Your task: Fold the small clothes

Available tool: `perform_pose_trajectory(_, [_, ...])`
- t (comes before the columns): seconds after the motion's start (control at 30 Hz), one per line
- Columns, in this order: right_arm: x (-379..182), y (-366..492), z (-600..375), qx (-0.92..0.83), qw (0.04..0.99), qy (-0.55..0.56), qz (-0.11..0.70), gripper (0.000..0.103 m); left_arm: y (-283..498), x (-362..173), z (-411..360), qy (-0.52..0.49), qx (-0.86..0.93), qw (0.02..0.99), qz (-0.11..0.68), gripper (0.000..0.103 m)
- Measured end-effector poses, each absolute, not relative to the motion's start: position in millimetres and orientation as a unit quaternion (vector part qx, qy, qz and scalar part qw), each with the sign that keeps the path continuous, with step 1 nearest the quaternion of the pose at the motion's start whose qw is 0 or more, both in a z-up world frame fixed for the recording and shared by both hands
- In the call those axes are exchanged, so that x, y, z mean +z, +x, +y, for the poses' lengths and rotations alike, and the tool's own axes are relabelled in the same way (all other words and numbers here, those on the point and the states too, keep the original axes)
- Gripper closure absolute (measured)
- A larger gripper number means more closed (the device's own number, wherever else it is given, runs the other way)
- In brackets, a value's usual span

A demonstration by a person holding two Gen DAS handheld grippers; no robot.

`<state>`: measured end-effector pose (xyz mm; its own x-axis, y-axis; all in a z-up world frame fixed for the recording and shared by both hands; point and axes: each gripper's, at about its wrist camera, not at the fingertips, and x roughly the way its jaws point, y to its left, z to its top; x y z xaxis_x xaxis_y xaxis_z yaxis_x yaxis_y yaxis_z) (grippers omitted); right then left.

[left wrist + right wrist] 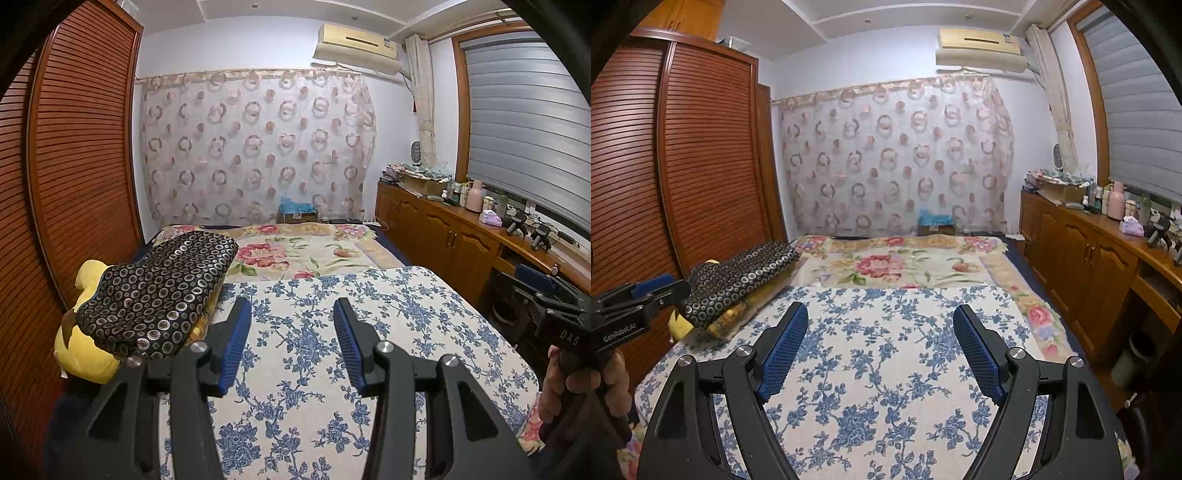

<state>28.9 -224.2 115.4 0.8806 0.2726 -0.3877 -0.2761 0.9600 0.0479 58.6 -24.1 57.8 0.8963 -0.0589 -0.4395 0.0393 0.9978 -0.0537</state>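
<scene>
Currently both my grippers, left gripper [291, 332] and right gripper [881, 347], hover with jaws apart, empty, above the blue-floral cloth [332, 314]. No small garment is visible; the dark circle-print fabric [159, 291] lies beside it. Risk: pinching the cloth by mistake.

Two pieces of lettering can be read. In the right wrist view, the black body of the left gripper [659, 291], held at the left edge of the picture, carries the white brand name "GenRobot.AI". In the left wrist view, the black housing of the right gripper [532, 277], at the right edge, shows the pale letters "DAS". The sticker on the air conditioner [979, 46] is too small to read.
</scene>
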Motion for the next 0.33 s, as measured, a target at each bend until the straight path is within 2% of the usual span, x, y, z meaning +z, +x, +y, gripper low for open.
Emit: perform_pose_trajectory(0.33, [114.3, 27.9, -223.0, 0.141, 0.970, -0.004, 0.199, 0.020, 58.3, 58.1, -25.3, -0.021, -0.024, 0.974, 0.226, 0.057])
